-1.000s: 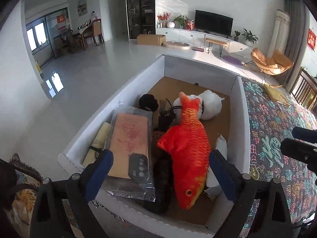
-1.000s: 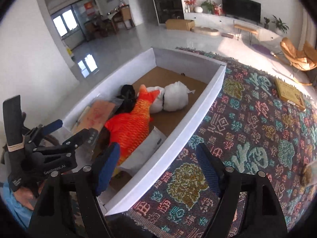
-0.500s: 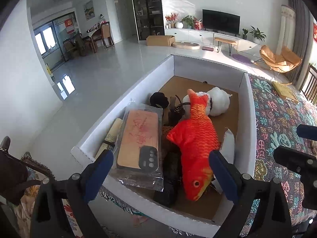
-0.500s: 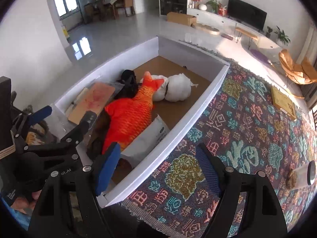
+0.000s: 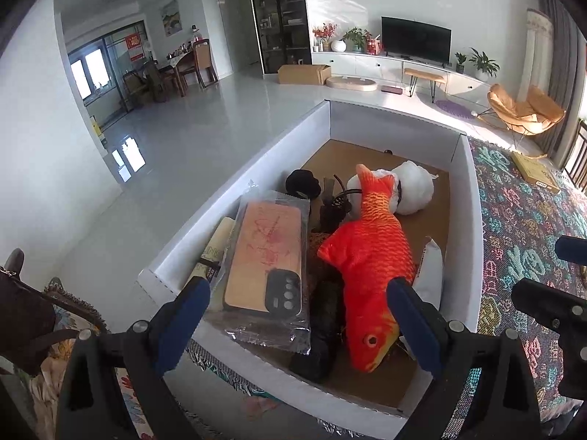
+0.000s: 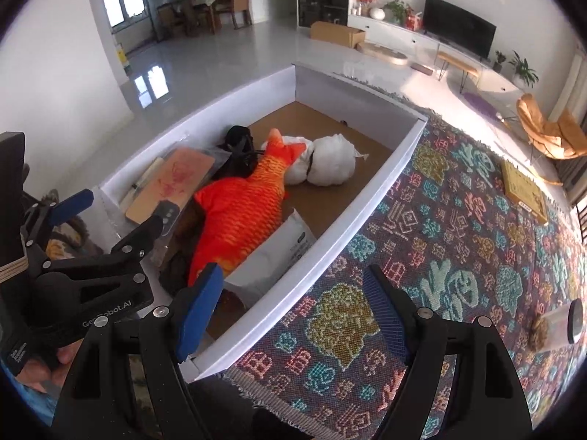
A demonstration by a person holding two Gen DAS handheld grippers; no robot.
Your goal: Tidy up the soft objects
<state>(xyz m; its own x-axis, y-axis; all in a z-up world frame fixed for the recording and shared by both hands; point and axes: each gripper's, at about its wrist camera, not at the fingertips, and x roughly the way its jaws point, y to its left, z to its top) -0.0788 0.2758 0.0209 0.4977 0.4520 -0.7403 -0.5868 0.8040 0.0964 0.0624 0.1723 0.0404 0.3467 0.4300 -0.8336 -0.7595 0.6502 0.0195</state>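
You've drawn your left hand-held gripper (image 5: 297, 315) back and up, so the white box (image 5: 467, 220) sits farther ahead.

Plush fish (image 5: 367, 256) in the box (image 5: 471, 220), phone case (image 5: 266, 260) left, wrapped bundles (image 5: 412, 192) behind.

left gripper (image 6: 110, 212) body: white lettering, partly readable "Ge…obot.AI" | small label by hand: blurred | white pouch (image 6: 279, 253) by right gripper's left finger: print too small
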